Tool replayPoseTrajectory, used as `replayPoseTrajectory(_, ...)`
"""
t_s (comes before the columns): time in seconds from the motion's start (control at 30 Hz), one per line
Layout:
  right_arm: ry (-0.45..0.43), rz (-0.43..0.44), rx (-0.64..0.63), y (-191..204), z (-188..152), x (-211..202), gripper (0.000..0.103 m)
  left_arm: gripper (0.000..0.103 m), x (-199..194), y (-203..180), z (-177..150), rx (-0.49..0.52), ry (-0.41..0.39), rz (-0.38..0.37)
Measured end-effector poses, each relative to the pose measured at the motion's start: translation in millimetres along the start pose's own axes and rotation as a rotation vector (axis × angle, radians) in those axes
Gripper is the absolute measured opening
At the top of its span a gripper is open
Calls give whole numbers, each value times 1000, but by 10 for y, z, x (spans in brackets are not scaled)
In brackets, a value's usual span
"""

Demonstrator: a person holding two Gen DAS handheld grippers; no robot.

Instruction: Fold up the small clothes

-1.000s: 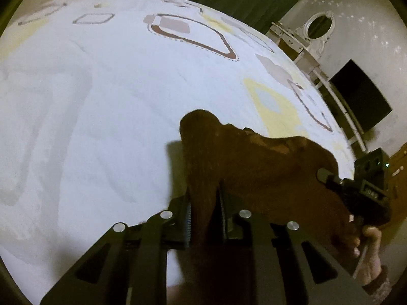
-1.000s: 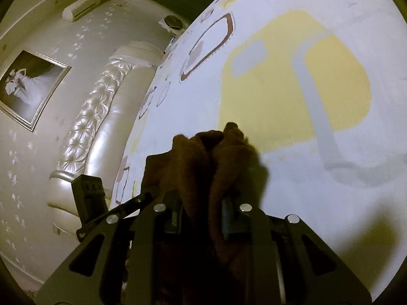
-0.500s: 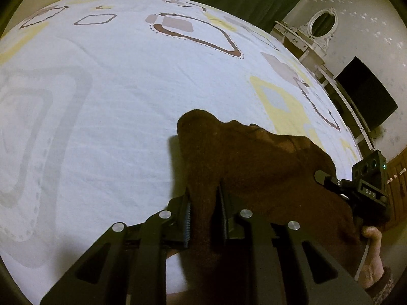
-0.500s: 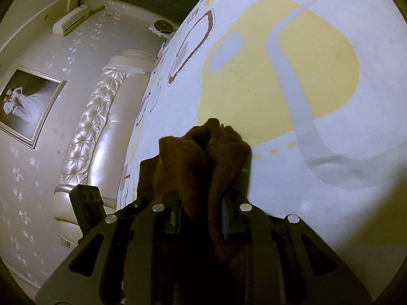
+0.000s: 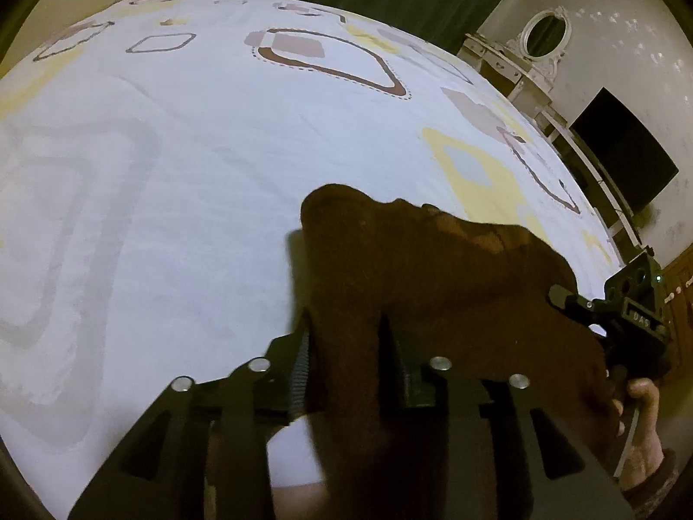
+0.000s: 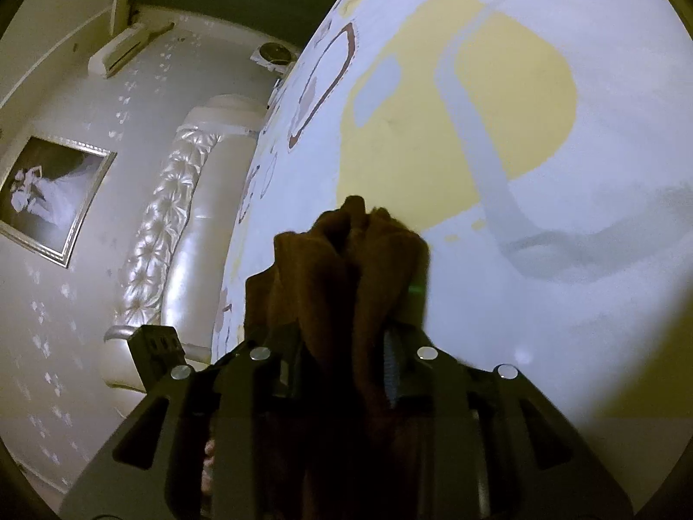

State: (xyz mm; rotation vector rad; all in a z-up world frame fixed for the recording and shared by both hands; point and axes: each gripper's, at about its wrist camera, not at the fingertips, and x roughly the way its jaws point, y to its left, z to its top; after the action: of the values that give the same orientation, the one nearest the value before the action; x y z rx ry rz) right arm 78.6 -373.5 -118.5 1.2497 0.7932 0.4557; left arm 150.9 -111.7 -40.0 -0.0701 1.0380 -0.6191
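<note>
Brown garment (image 5: 424, 268) lies on the patterned bedsheet (image 5: 173, 164), stretched between both grippers. In the left wrist view it runs from the left gripper (image 5: 344, 346) at 6 o'clock out toward 3 o'clock, where the right gripper (image 5: 623, 316) and the hand (image 5: 641, 416) holding it show; the long axis thus spans gripper to gripper.

Left gripper: jaws opening, cloth between them, a gap visible beside the left pad. Right gripper (image 6: 346, 346): jaws opening, bunched cloth between them, rising toward 12 o'clock, apparently slack at the right pad.

Judgement: a fold edge is being laid down and released. Each gripper sits at its own end, neither nearer. The next regrasp probably depends on the garment's near edge at 6 o'clock.
</note>
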Motion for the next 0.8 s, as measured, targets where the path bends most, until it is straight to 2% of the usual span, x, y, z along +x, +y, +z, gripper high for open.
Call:
replayPoseTrajectory(0.17,-14,7,32,-15,-83,-99,34,51,-79,-8,-76,0,-2,8)
replayPoseTrajectory(0.27,-23,11,46,4,-181,-173,42,61,-167,31,-171,-38,13,-40)
replayPoseTrajectory(0.4,-17,38,51,32,-378,-295,54,67,-318,48,-368,-53,17,-84)
replayPoseTrajectory(0.6,17,35,29,132,-741,-473,65,70,-507,95,-700,-126,41,-161)
replayPoseTrajectory(0.8,81,27,9,206,-1099,-576,67,70,-628,5,-968,-140,60,-192)
